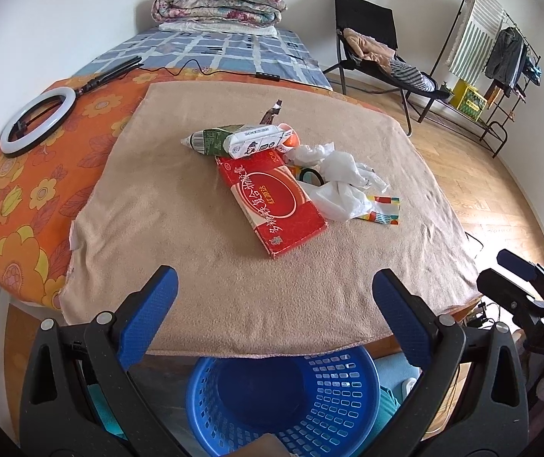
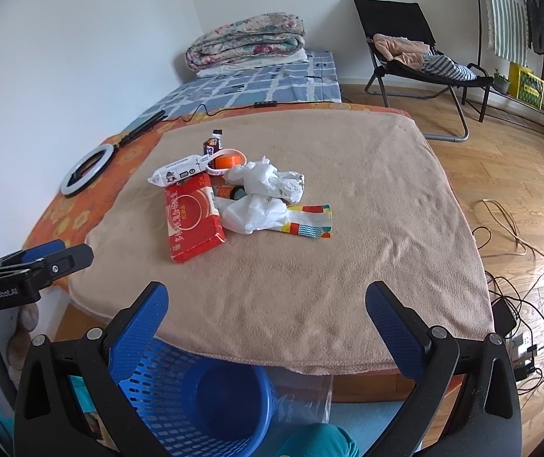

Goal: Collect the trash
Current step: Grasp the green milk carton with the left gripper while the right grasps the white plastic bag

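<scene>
While both grippers gape, trash pile (image 1: 287, 175) lies untouched; basket (image 1: 348, 377) below.

1 red box (image 1: 272, 200), 2 wrapped packs (image 1: 234, 141), 1 basket (image 1: 283, 400).

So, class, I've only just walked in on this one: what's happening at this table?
A person holds two grippers at the near edge of a towel-covered table, and both tongs are open and empty: left, right. The trash sits untouched in a pile mid-table: a red box, crumpled white plastic bags, a white wipes packet and a colourful wrapper. A blue basket waits below the edge, apparently empty.
</scene>
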`<act>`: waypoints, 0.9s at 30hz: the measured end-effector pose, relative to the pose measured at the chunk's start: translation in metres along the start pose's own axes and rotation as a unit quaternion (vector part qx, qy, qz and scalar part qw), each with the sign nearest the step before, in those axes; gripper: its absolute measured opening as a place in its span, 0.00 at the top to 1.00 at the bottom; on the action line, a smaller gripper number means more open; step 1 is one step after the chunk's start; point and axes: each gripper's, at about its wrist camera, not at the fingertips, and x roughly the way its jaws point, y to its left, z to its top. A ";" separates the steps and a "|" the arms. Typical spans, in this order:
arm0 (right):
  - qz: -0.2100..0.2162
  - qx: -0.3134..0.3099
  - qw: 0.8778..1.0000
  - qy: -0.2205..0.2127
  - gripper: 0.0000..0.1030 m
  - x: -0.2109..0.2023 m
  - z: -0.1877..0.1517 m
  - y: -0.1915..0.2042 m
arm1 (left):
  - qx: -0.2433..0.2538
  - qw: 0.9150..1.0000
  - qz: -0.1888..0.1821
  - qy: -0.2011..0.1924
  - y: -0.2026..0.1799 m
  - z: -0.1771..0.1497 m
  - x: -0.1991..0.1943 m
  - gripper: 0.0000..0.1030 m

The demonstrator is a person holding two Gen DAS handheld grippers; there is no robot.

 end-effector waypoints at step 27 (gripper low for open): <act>0.040 0.028 0.999 0.014 0.00 0.067 0.055 -0.029 | -0.175 0.977 -0.065 0.107 0.085 0.126 0.106 0.12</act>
